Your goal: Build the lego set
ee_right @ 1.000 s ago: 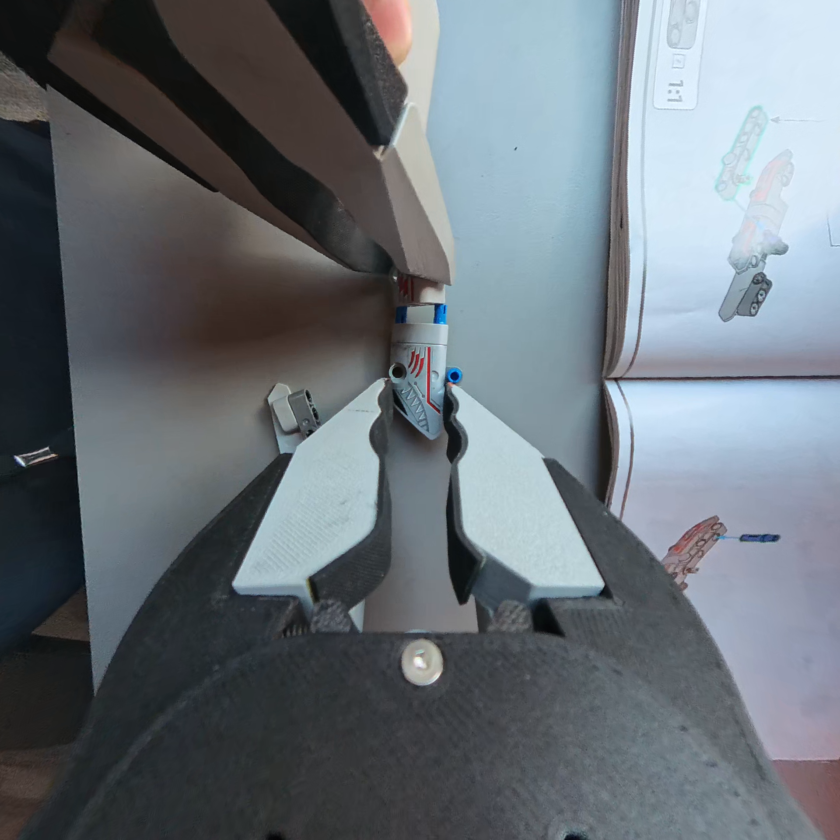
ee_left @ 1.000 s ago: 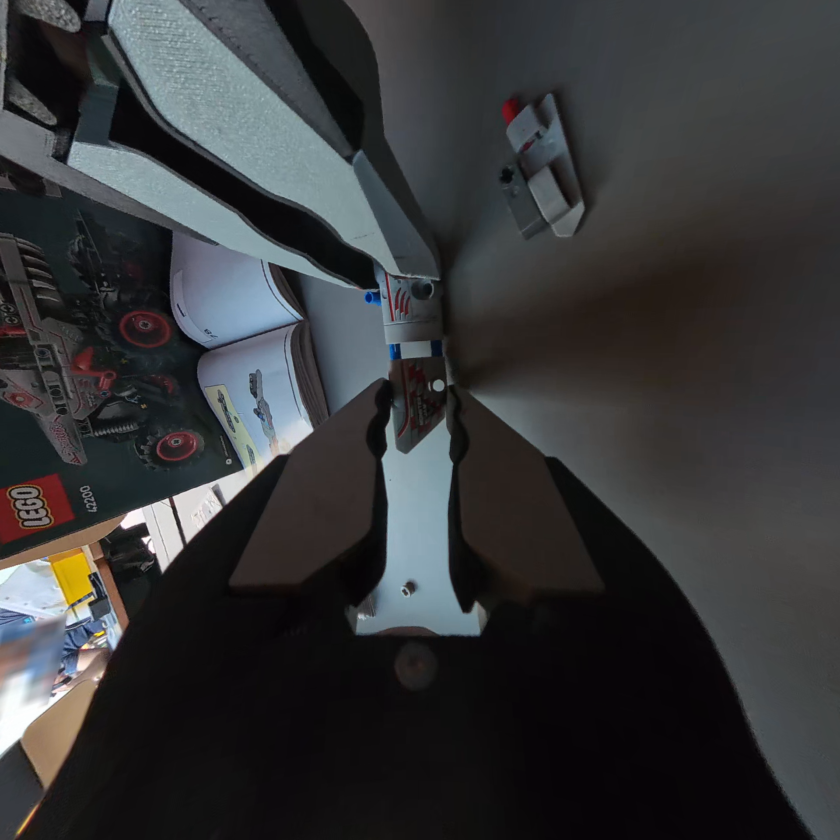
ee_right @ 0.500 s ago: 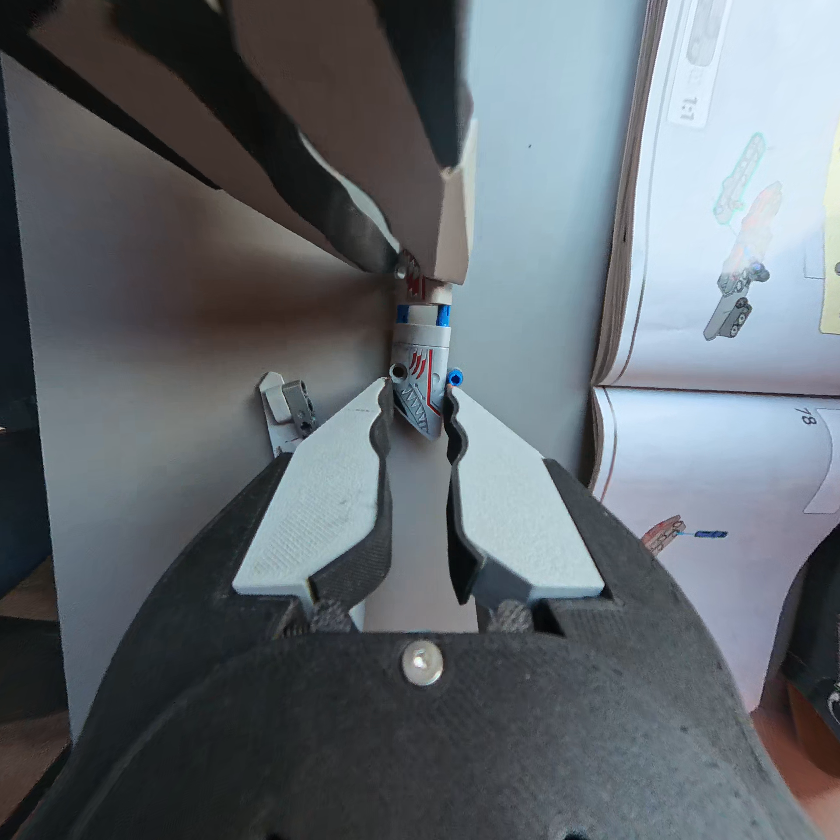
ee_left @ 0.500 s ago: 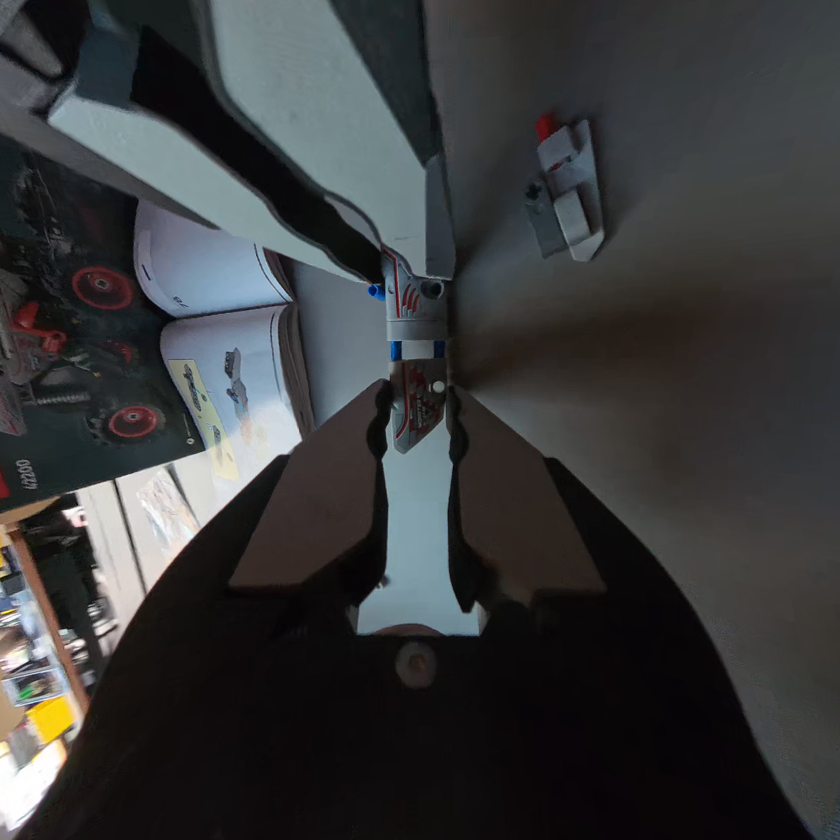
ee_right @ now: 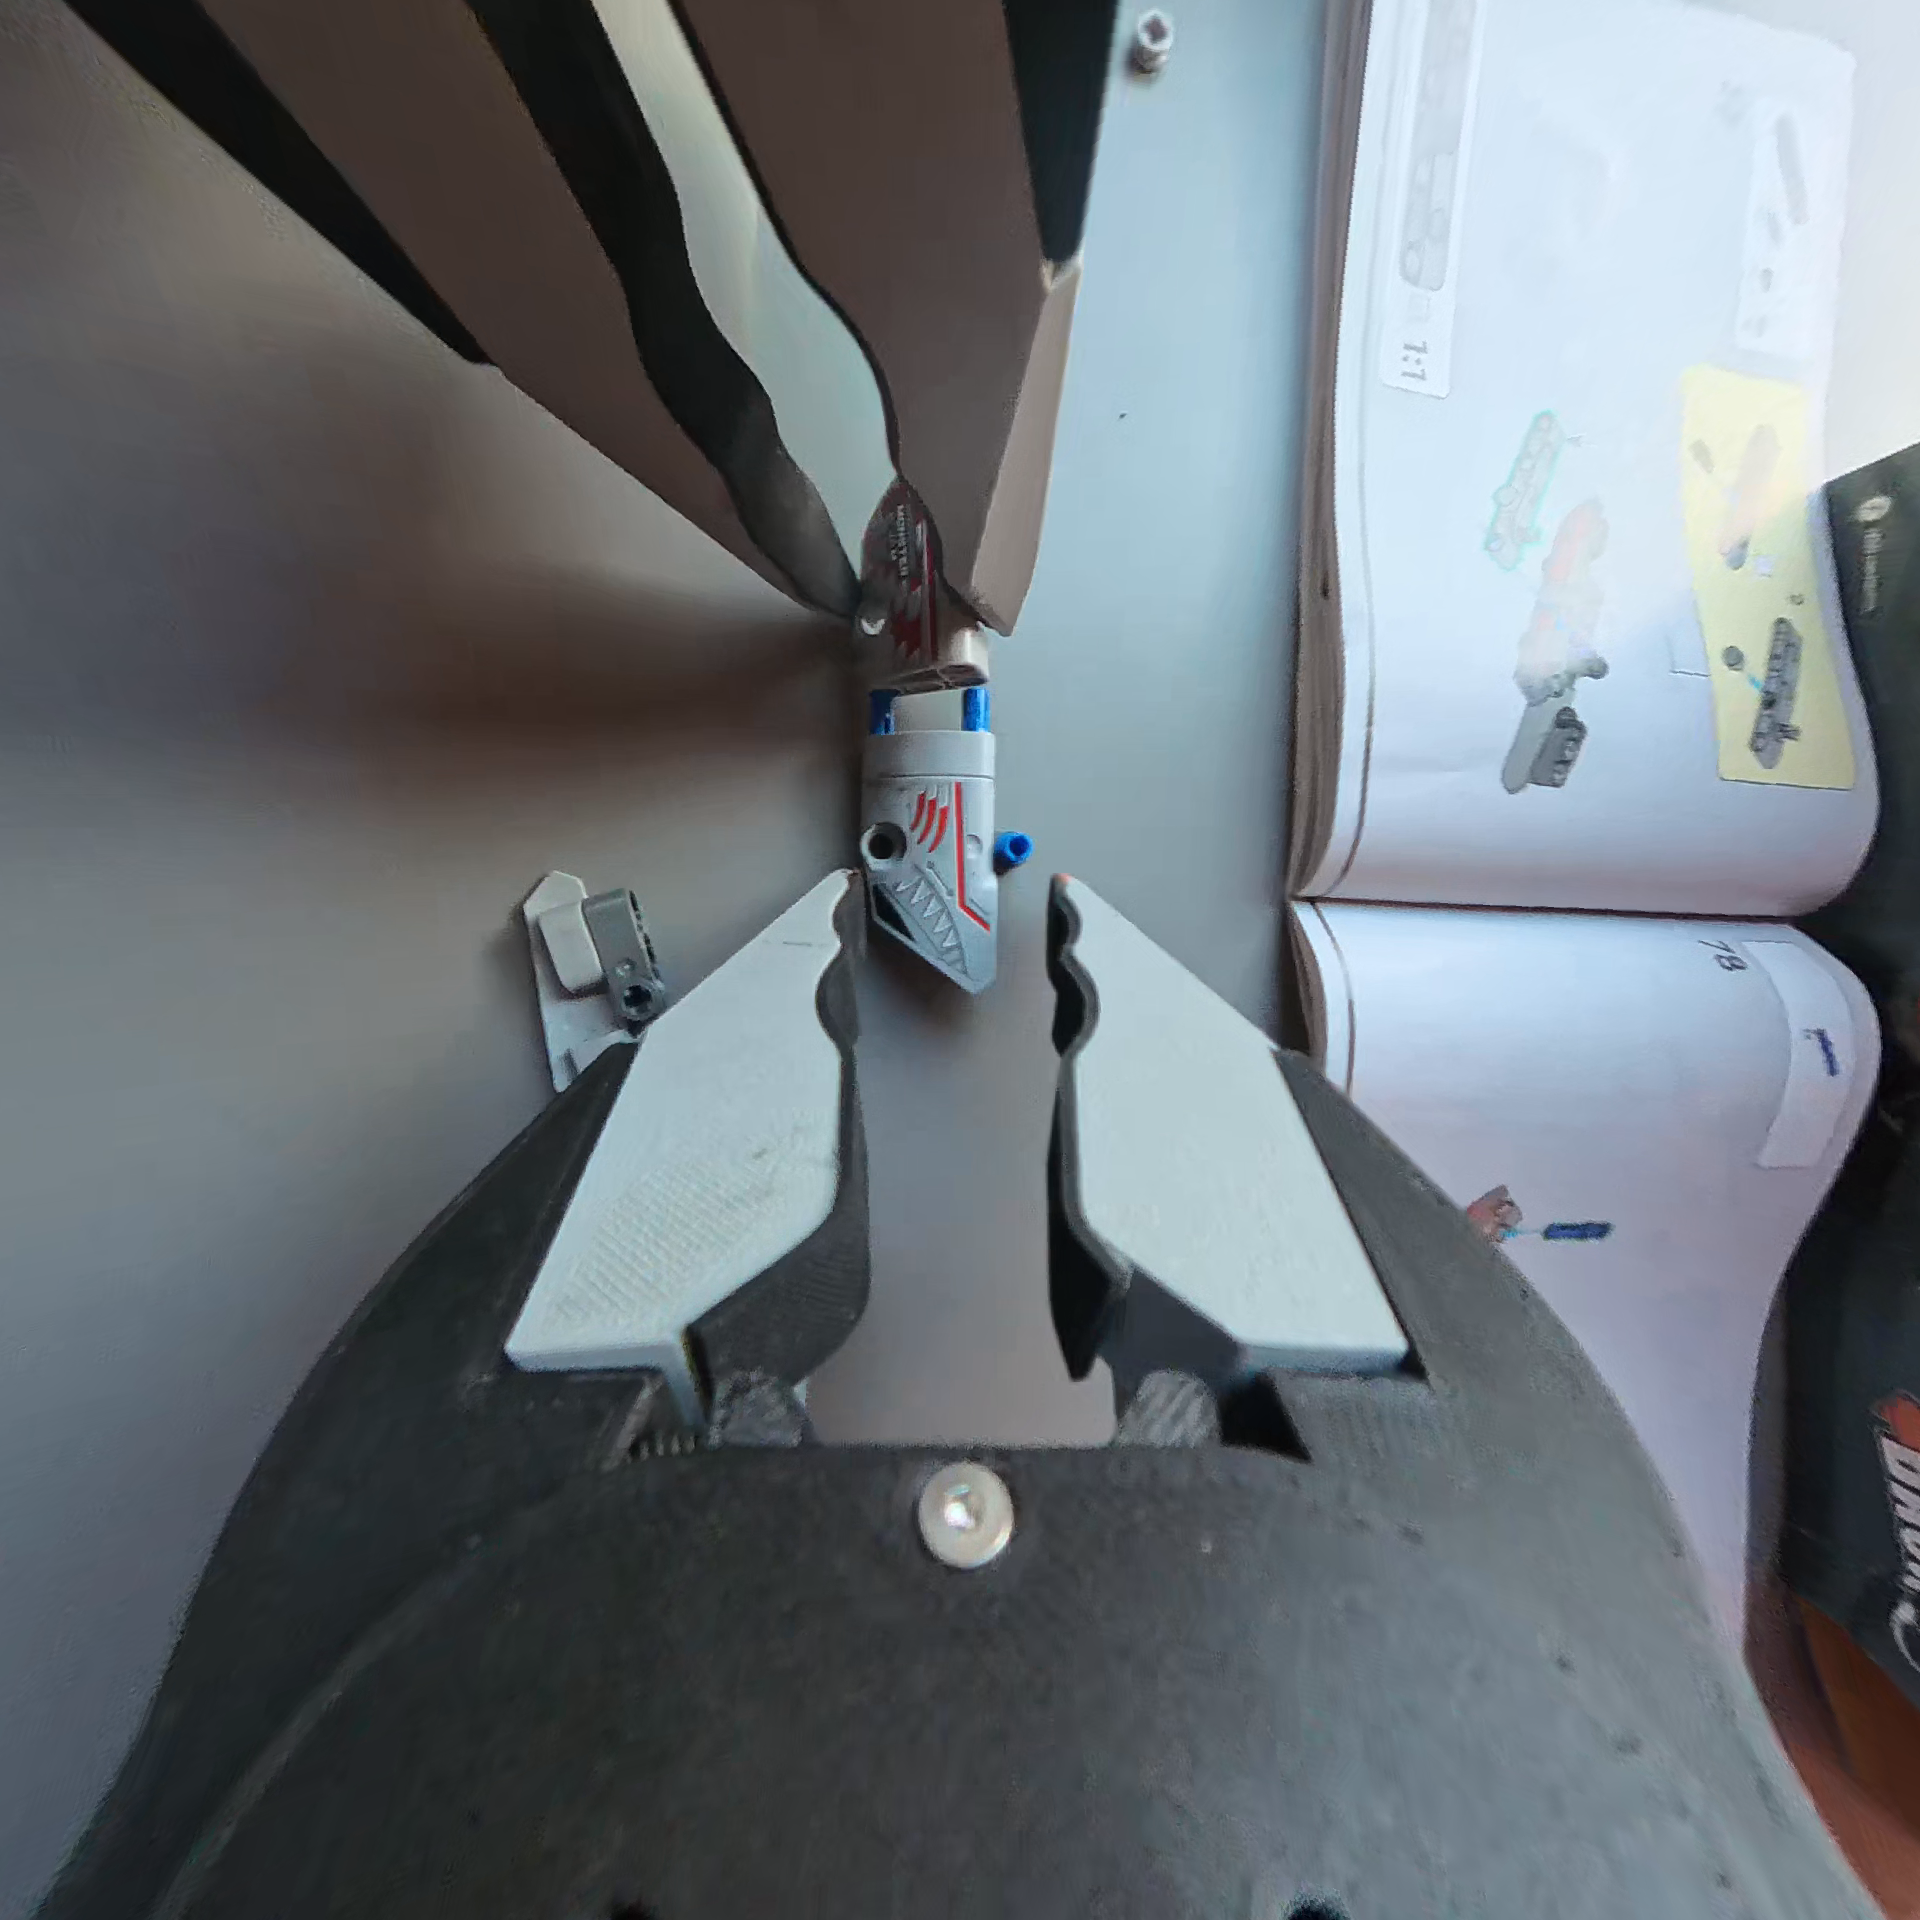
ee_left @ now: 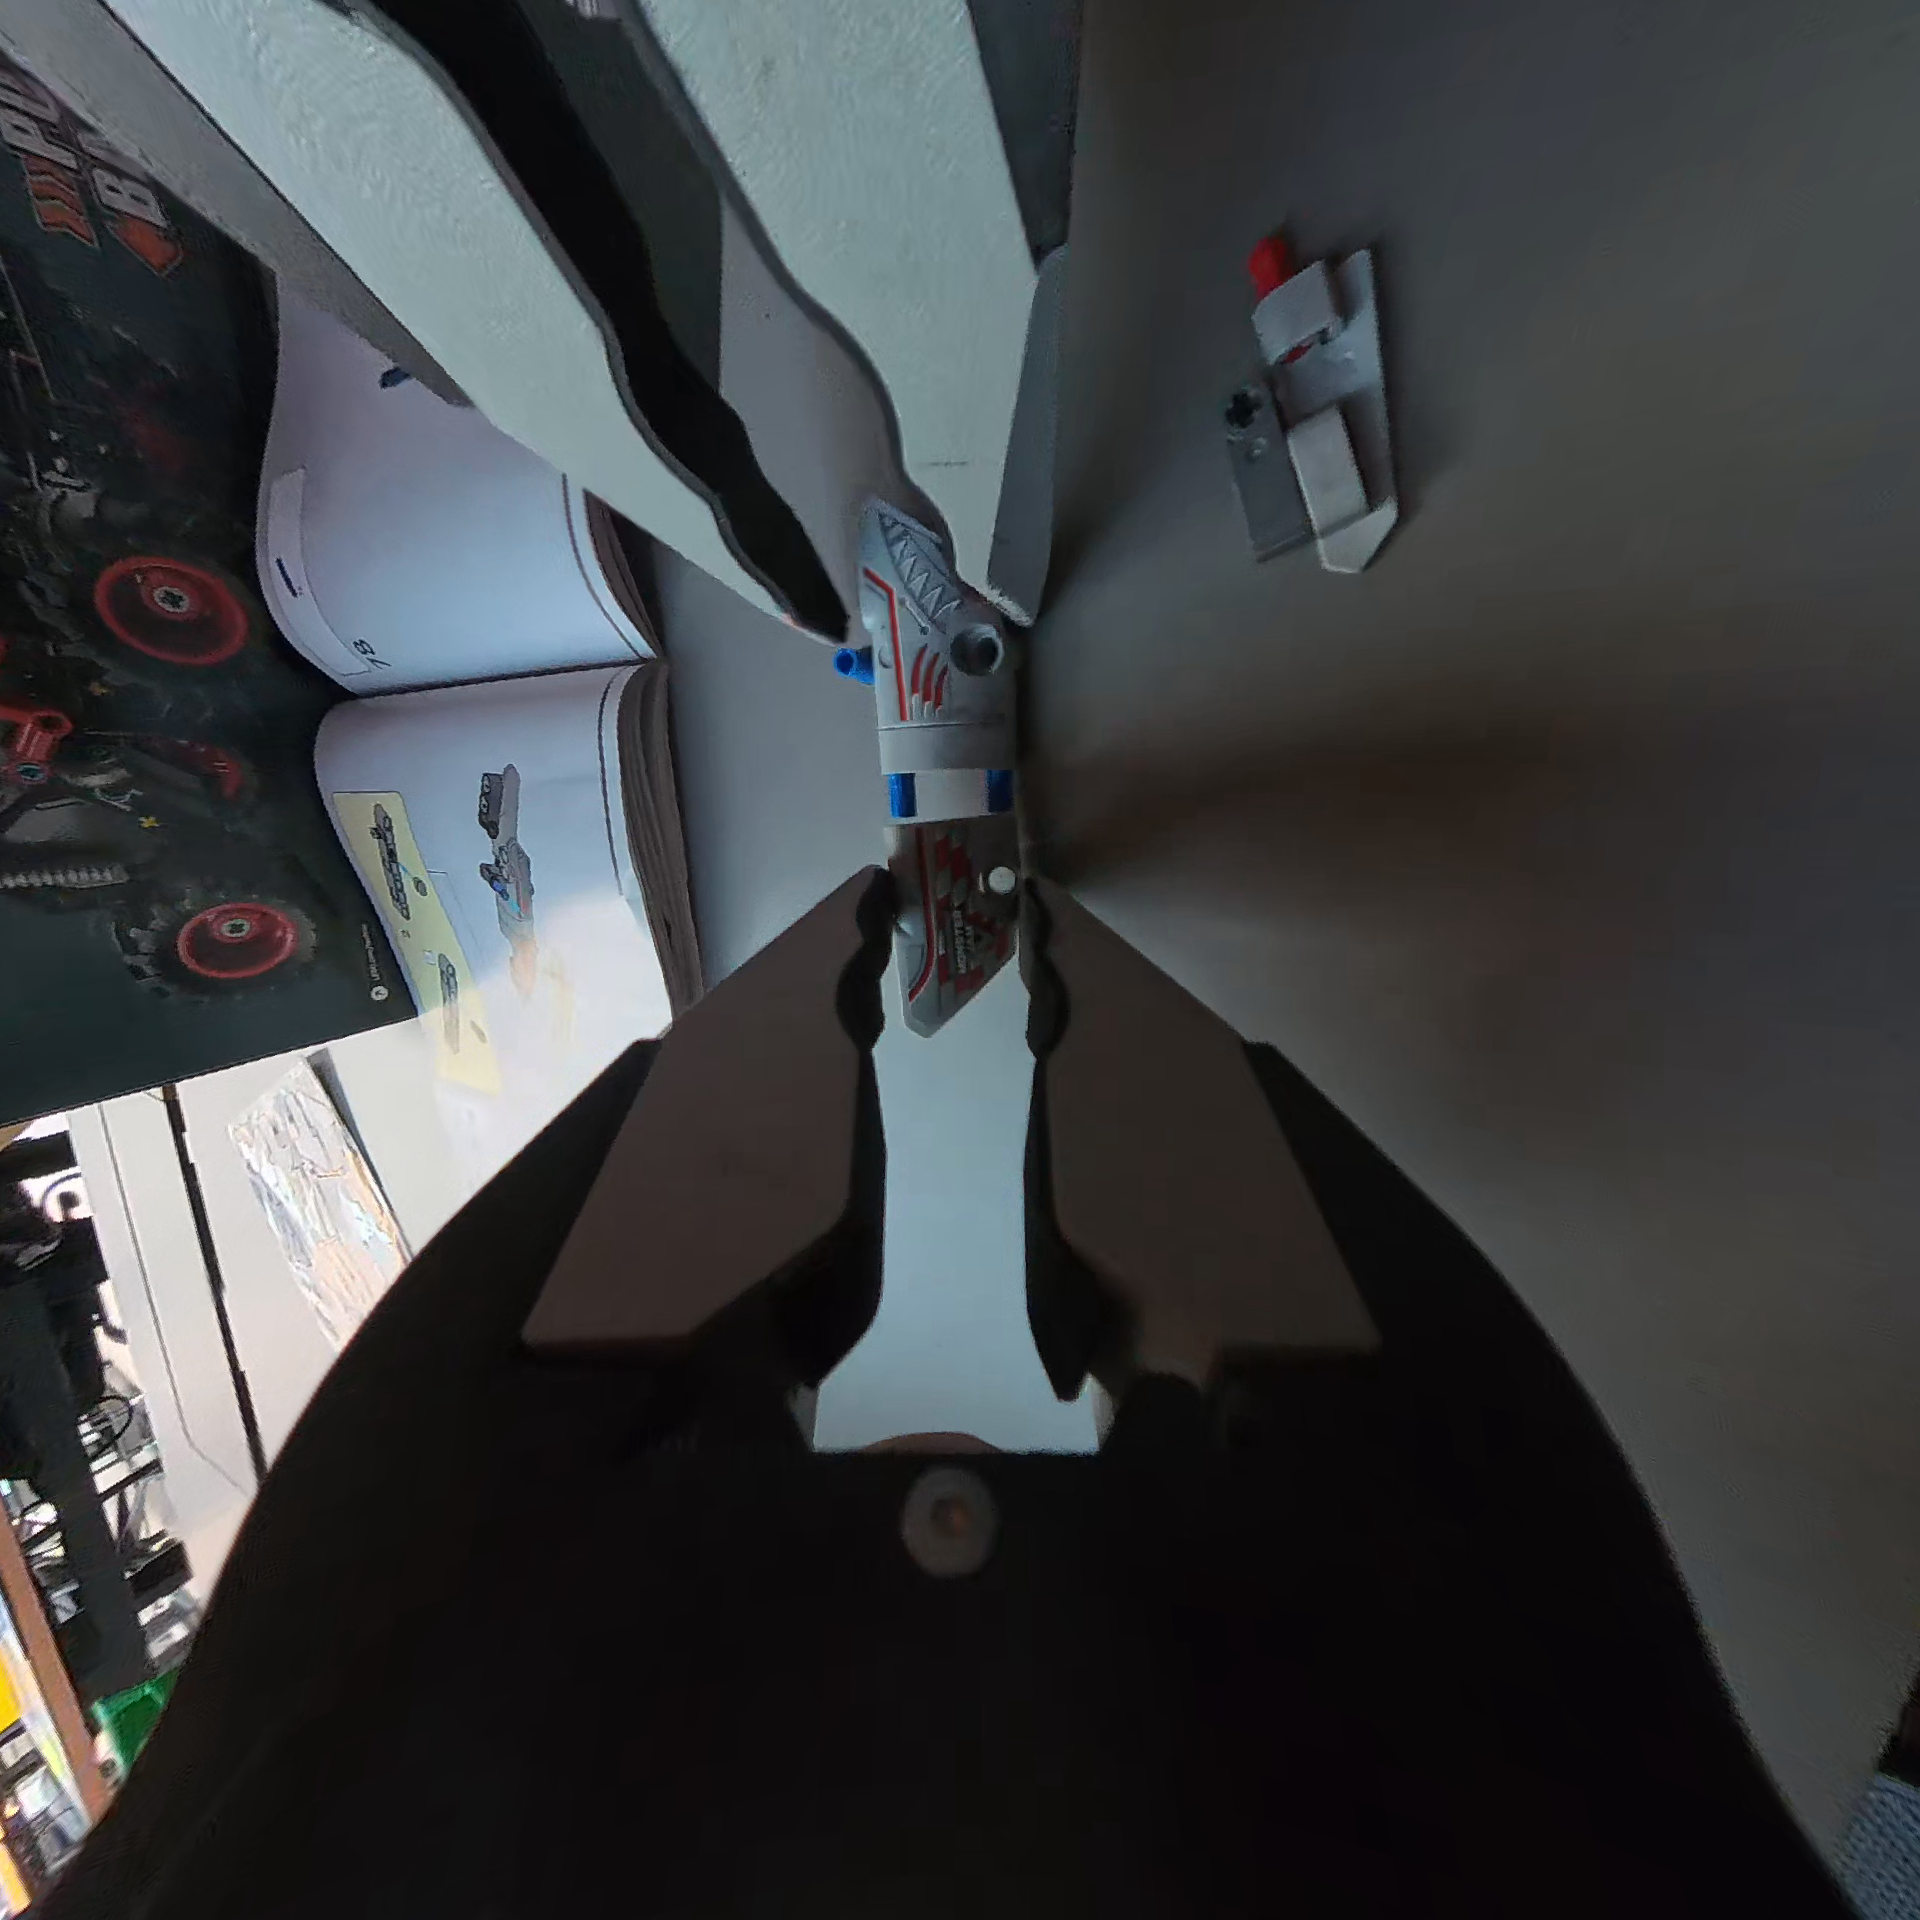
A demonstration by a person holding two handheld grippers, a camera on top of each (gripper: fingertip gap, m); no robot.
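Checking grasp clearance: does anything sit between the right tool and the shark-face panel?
Nothing visible does. The shark-face panel sits between the fingers of the open right tool; the left tool grips the assembly at its other end. A loose grey piece lies off to the side.

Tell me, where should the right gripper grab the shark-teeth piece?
Pinch the shark-teeth piece across its flat long sides, coming from the pointed snout end. The right gripper straddles it there, open; the left gripper holds the red-patterned piece opposite.
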